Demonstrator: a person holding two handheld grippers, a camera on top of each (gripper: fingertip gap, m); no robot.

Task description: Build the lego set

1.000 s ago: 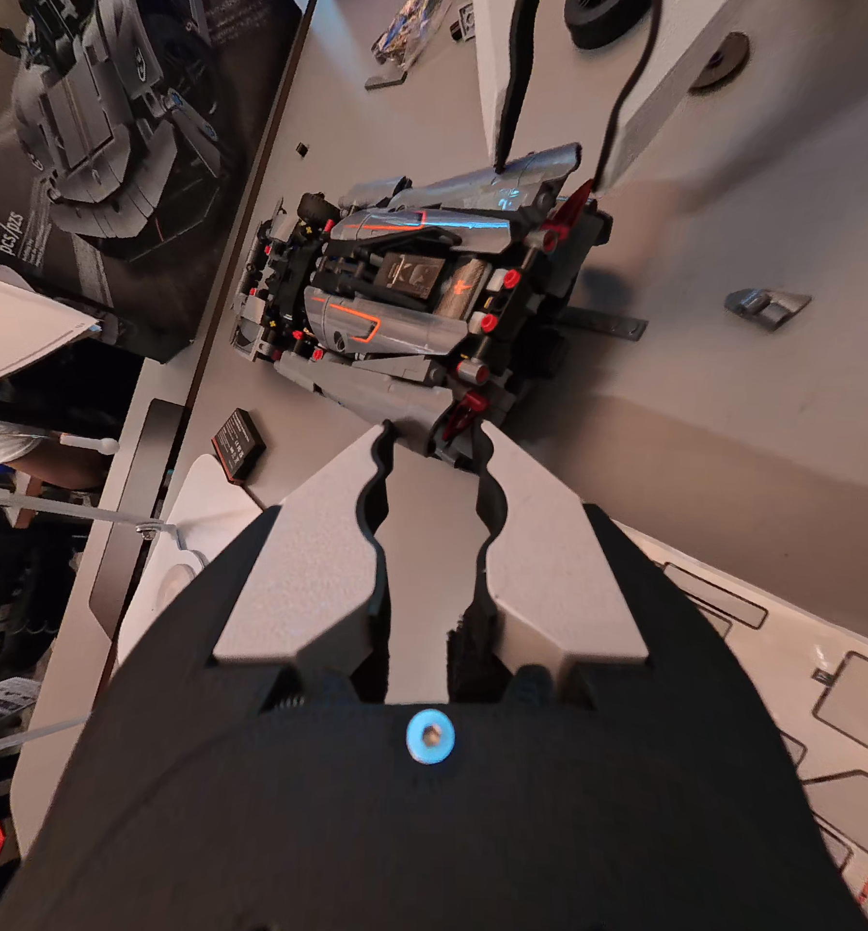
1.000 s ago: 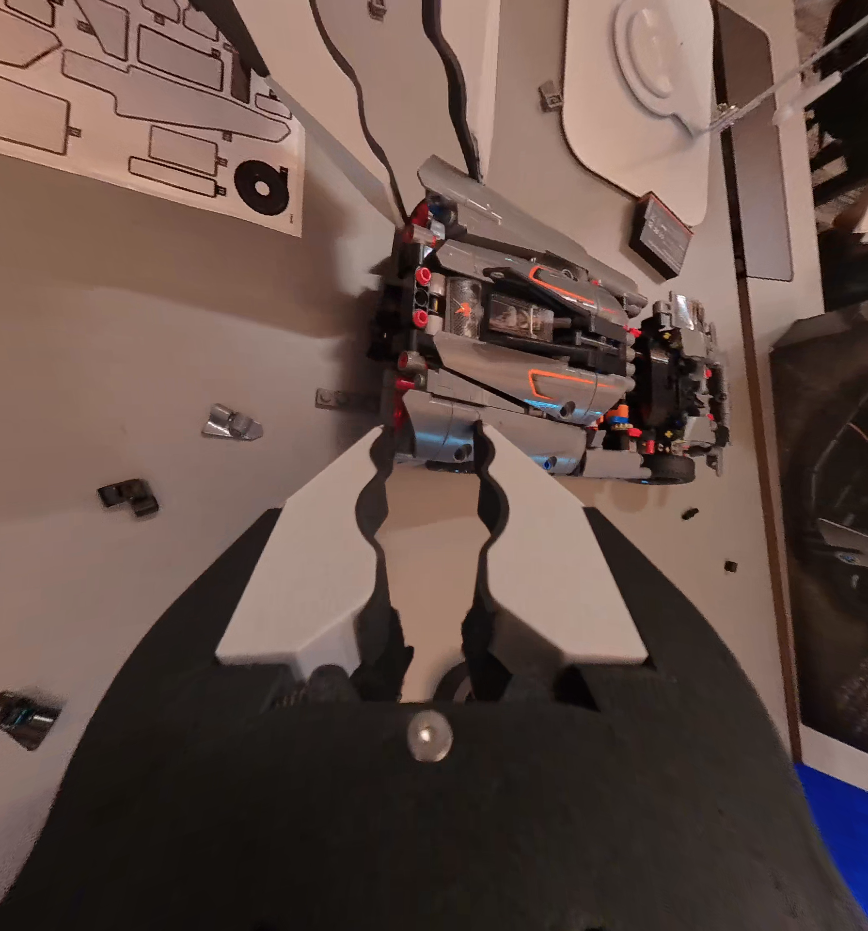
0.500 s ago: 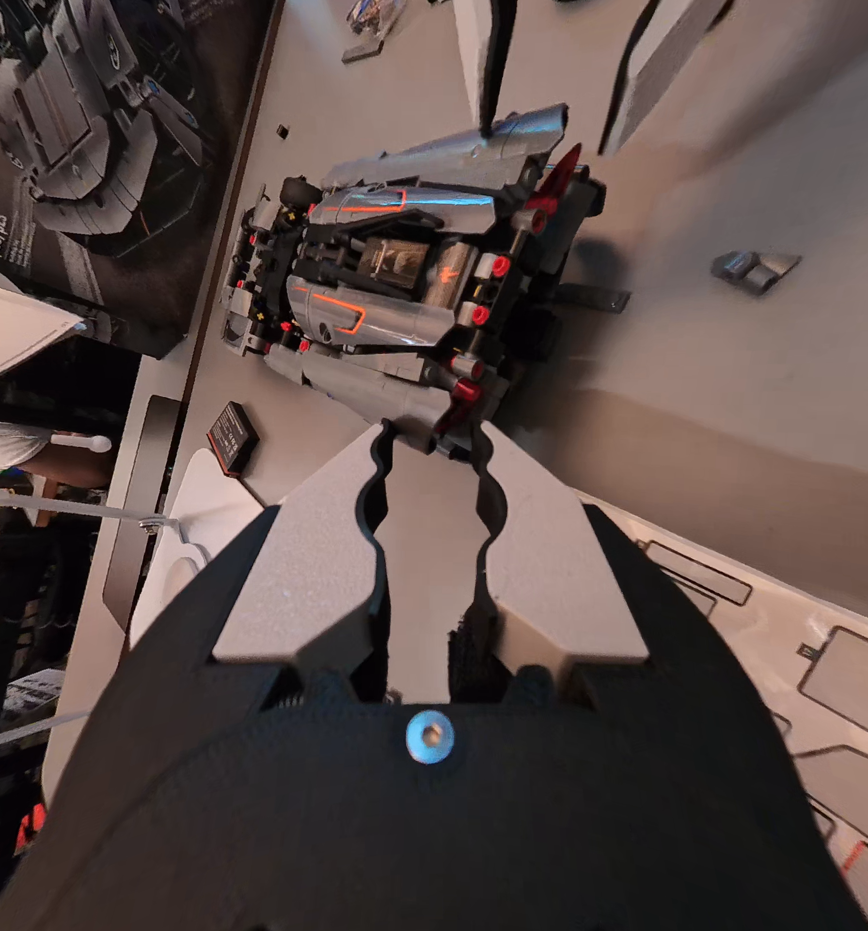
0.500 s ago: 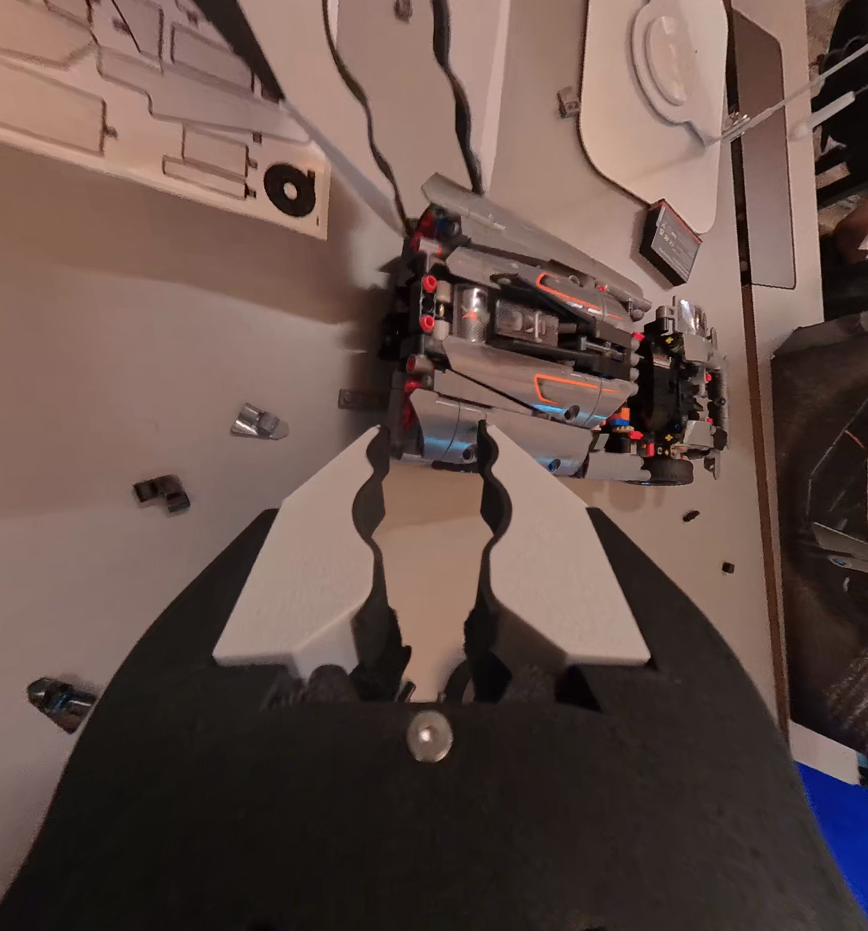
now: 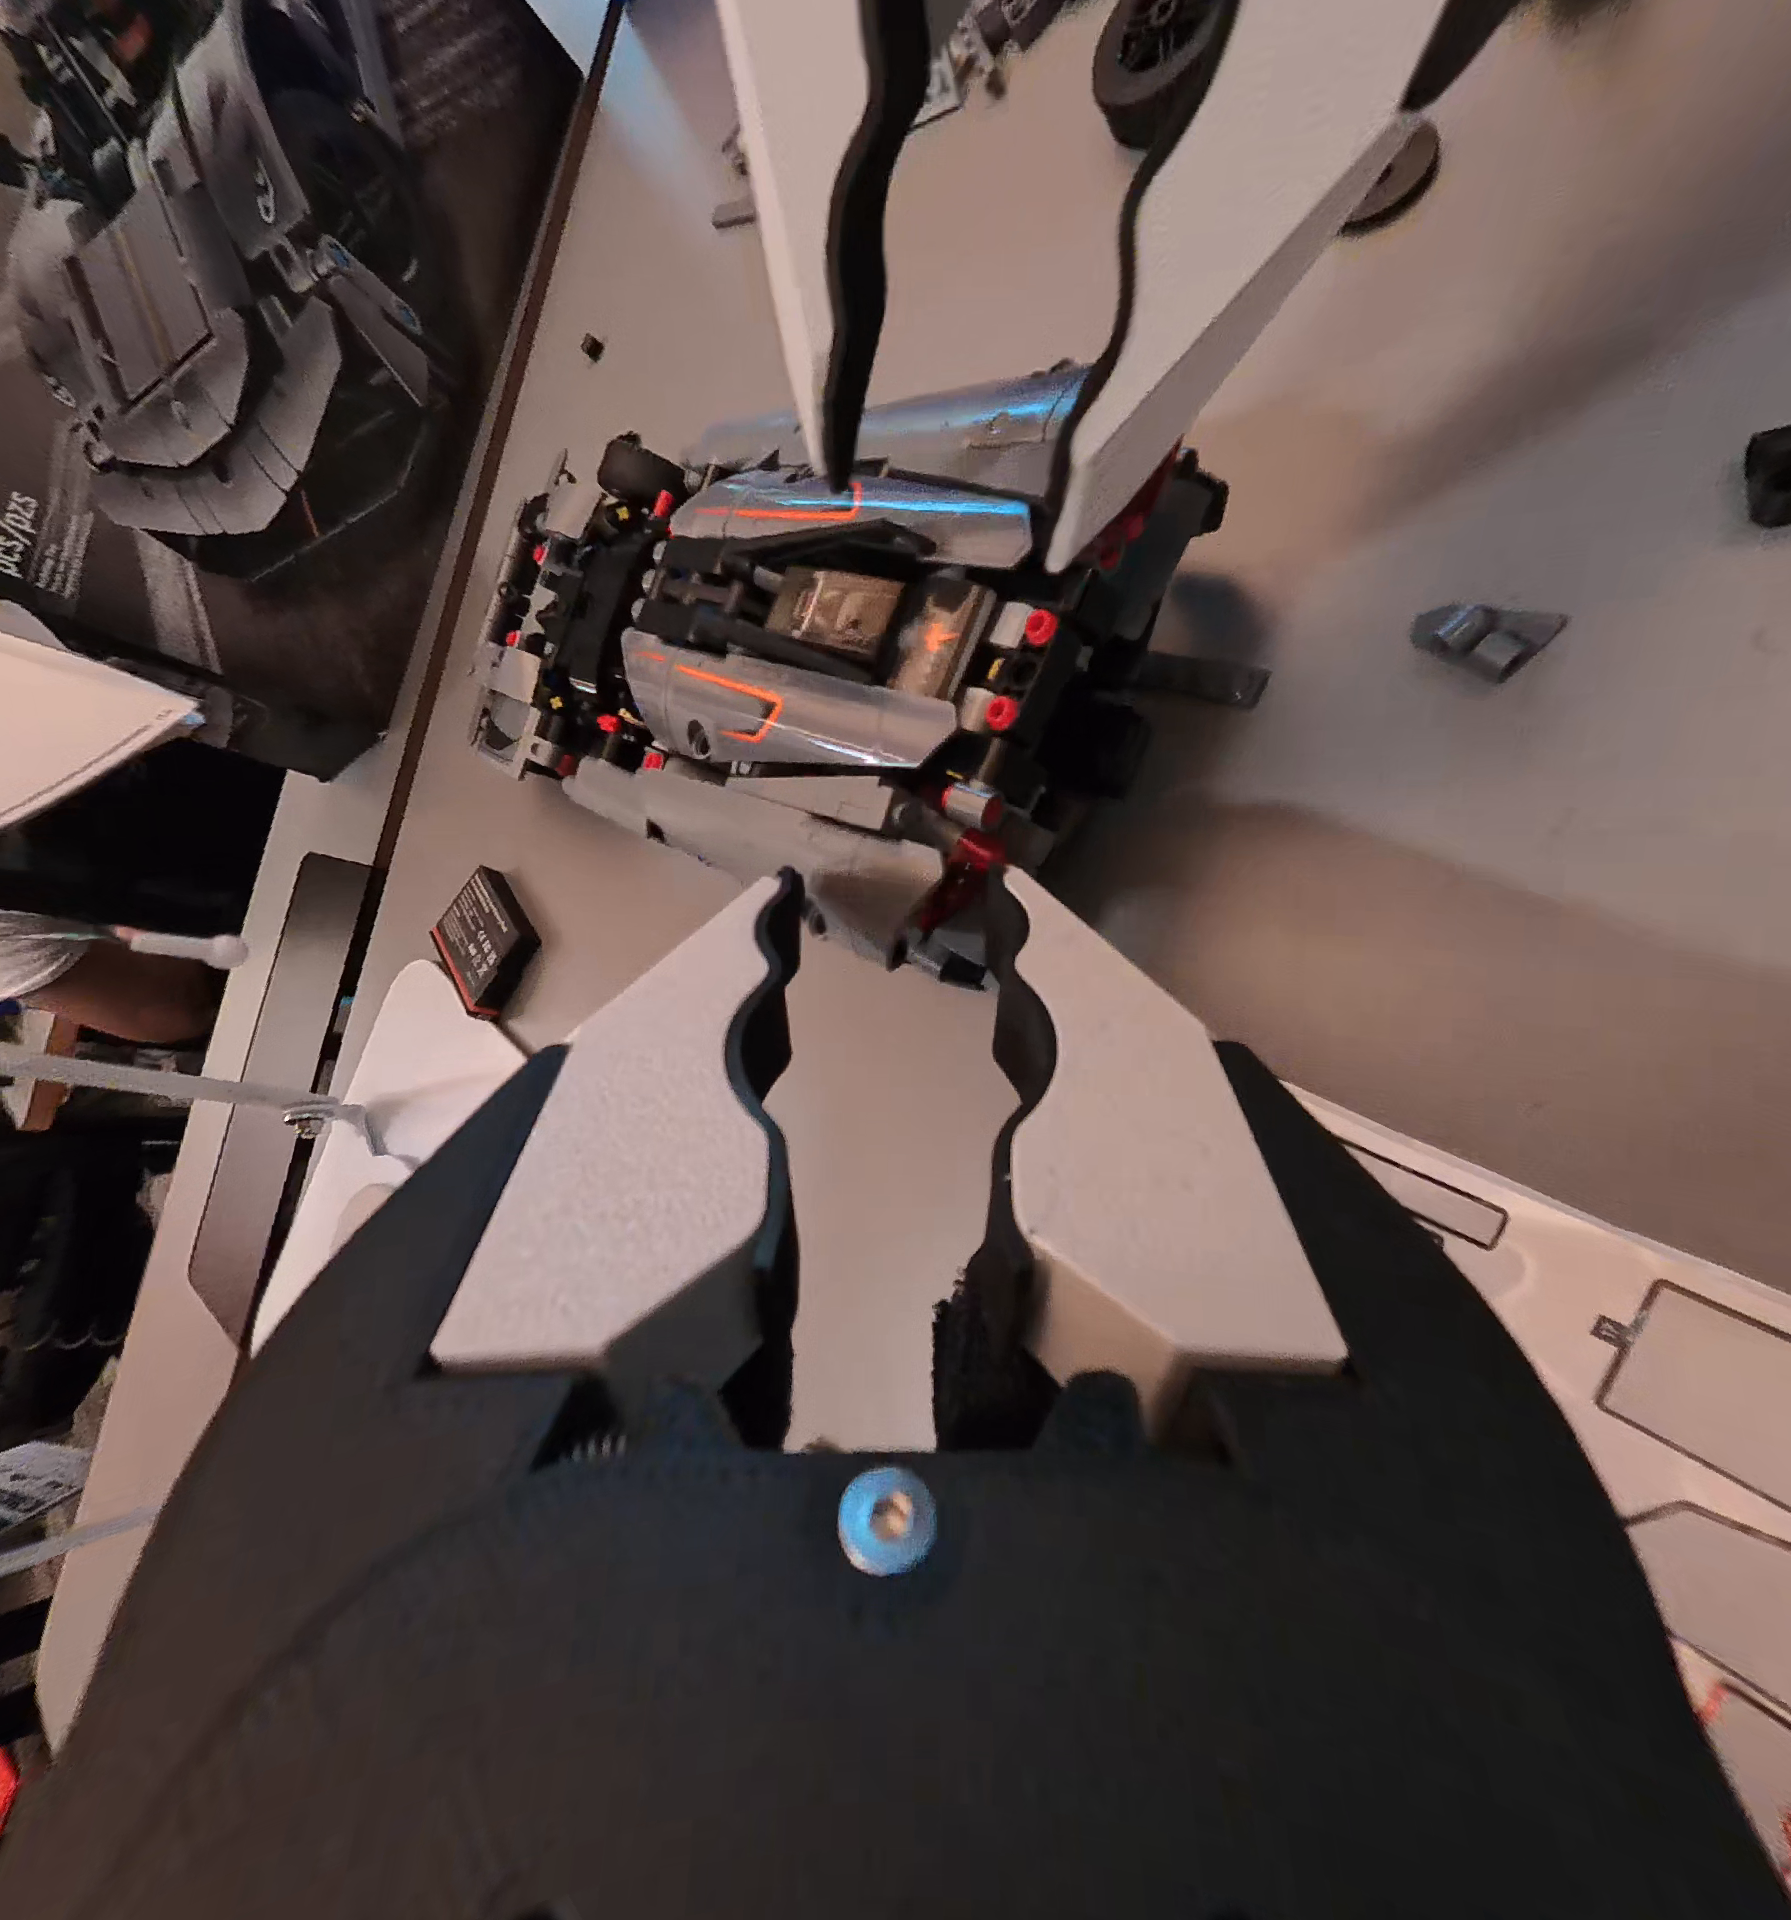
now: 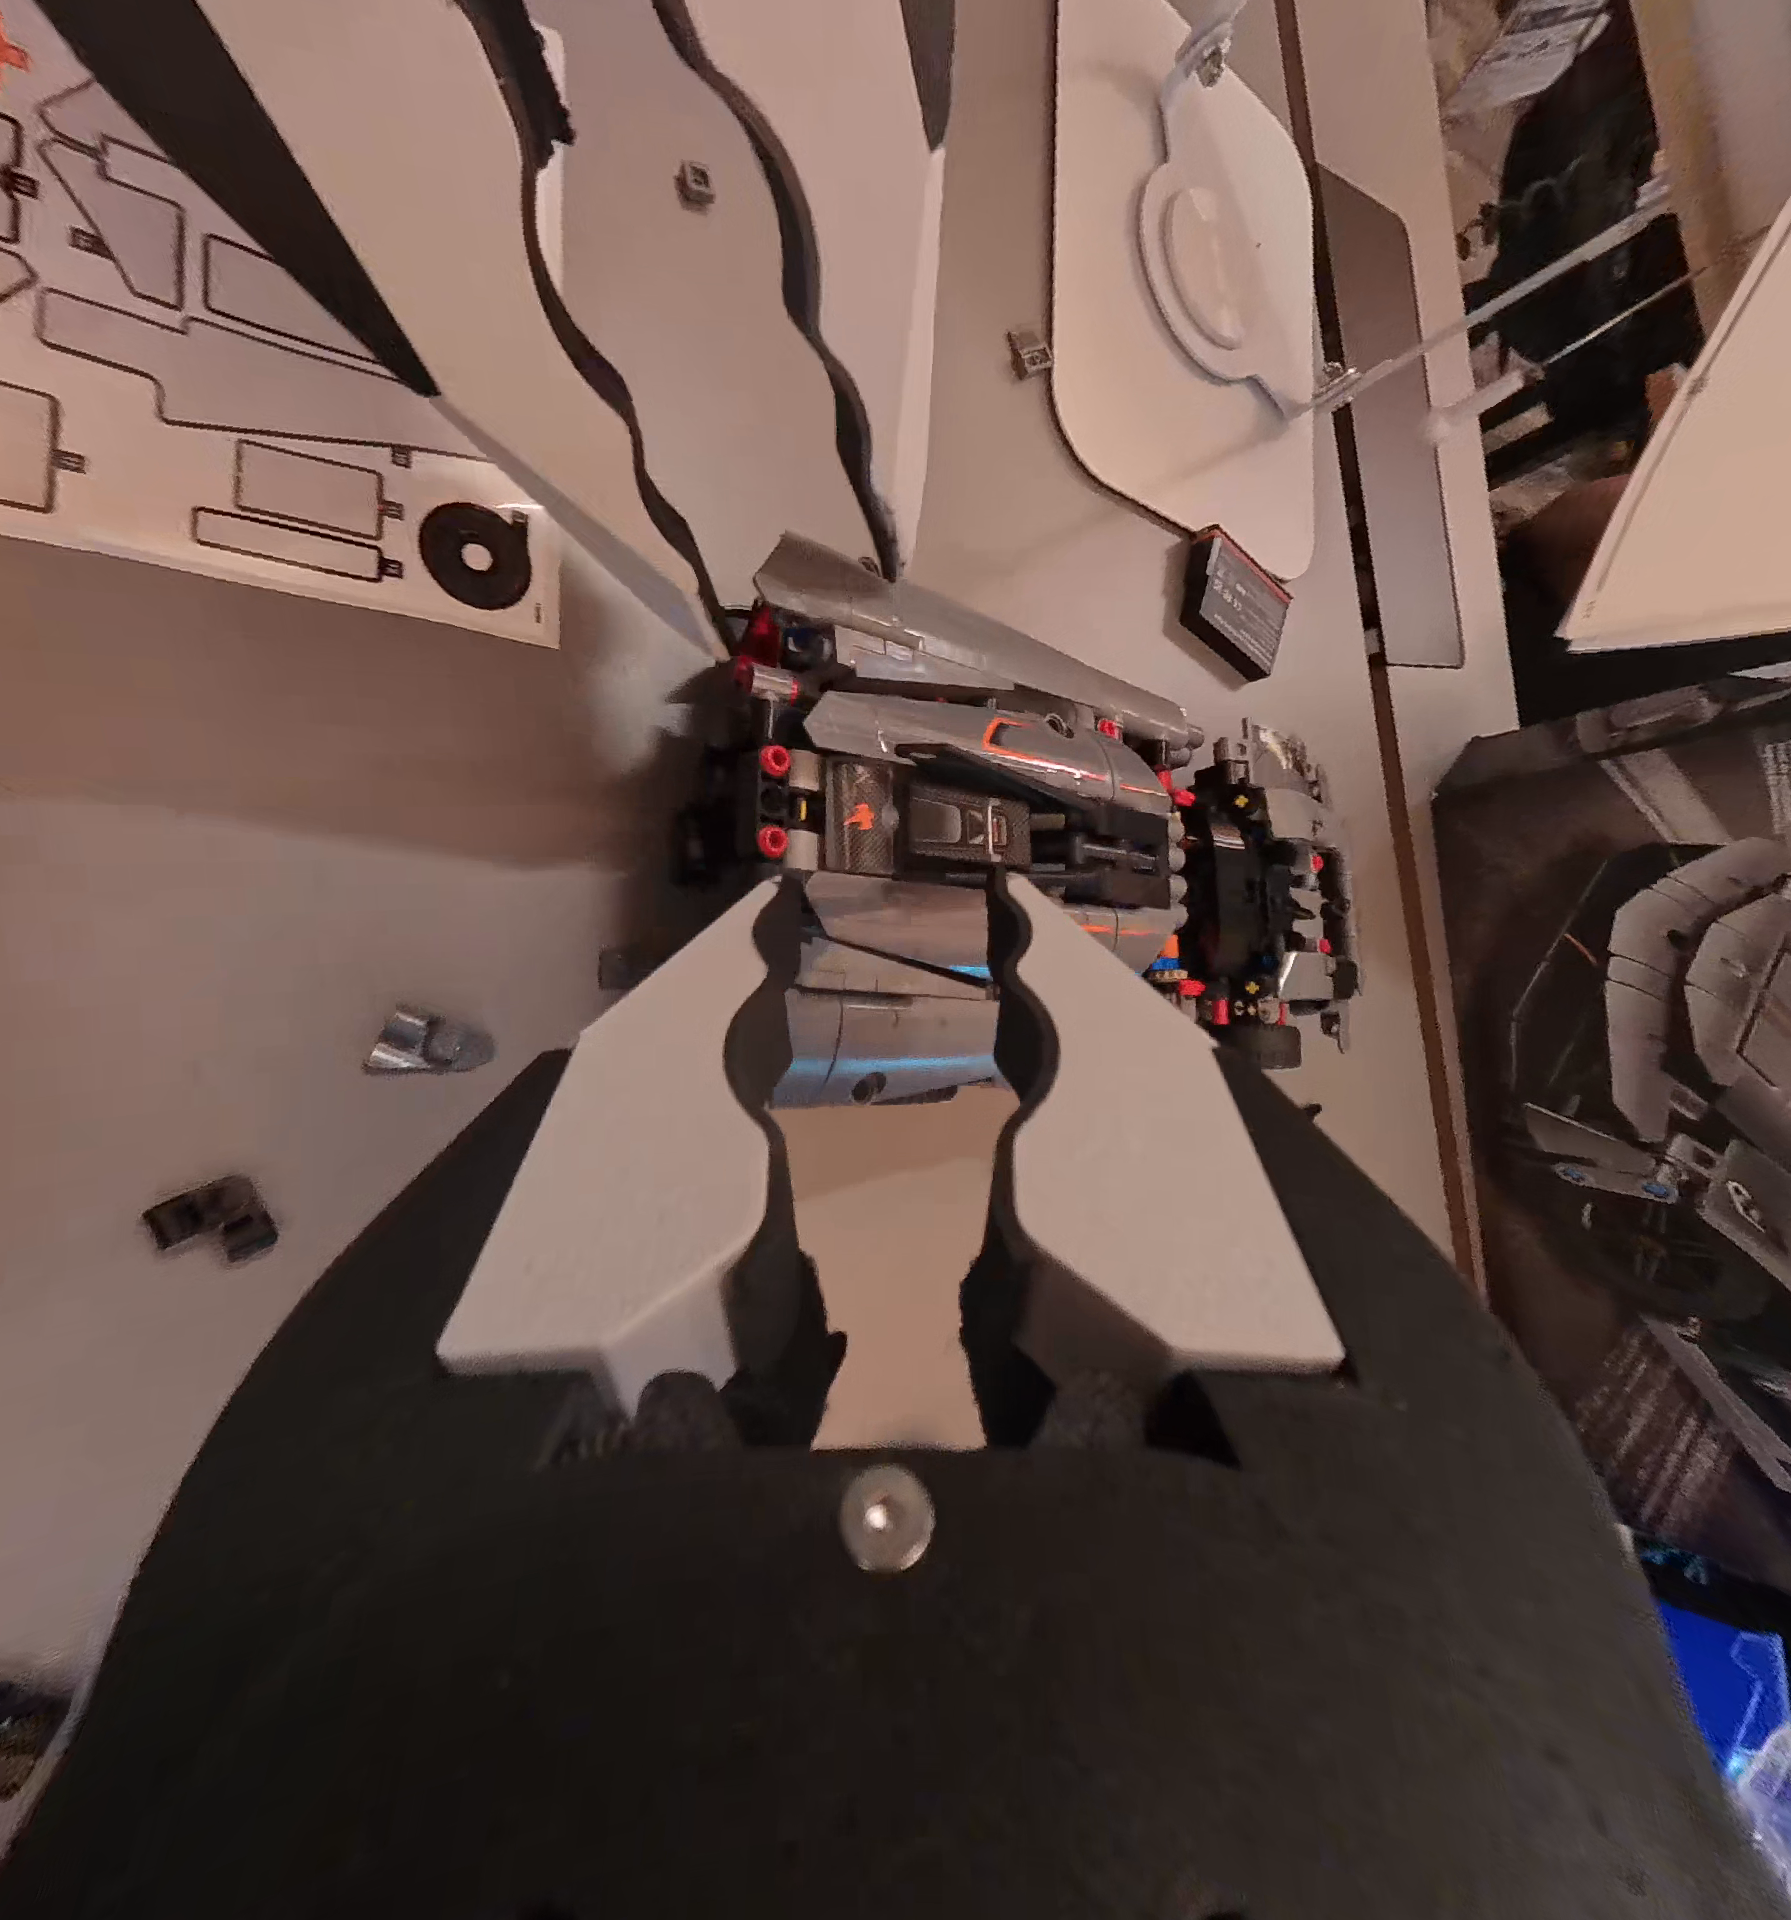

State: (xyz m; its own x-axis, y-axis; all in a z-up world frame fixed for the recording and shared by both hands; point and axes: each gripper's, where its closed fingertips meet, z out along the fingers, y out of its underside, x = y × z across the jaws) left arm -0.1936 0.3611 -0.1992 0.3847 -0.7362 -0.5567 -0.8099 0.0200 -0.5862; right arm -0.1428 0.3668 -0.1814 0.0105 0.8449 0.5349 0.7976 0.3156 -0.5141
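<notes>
The grey Lego car (image 5: pixel 818 644) with orange stripes and red pins lies on the white table; it also shows in the right wrist view (image 6: pixel 974 810). My left gripper (image 5: pixel 889 894) is open, its fingertips at the car's near side panel by a red piece. My right gripper (image 6: pixel 889 904) is open and reaches over the car's opposite side, its fingers straddling the grey side panel. Each gripper shows in the other's view, the right gripper (image 5: pixel 953 499) and the left gripper (image 6: pixel 803 597), with its tips at the car's far edge.
A loose grey curved piece (image 6: pixel 423 1042) and a black piece (image 6: pixel 210 1216) lie behind the car's rear. A sticker sheet (image 6: pixel 195 416), the set's box (image 5: pixel 195 364), a small black block (image 5: pixel 483 940), a white pad (image 6: pixel 1182 312) and a black wheel (image 5: pixel 1151 52) surround the work area. Tip to tip, the grippers are about 6 centimetres apart. The loose grey curved piece (image 6: pixel 423 1042) lies around 9 centimetres away from my right fingertips. Seen from the left wrist view (image 5: pixel 1492 629) as well.
Both grippers have closed in on the car from opposite sides. The right gripper has moved forward over the side panel. The jaw gaps look unchanged.
</notes>
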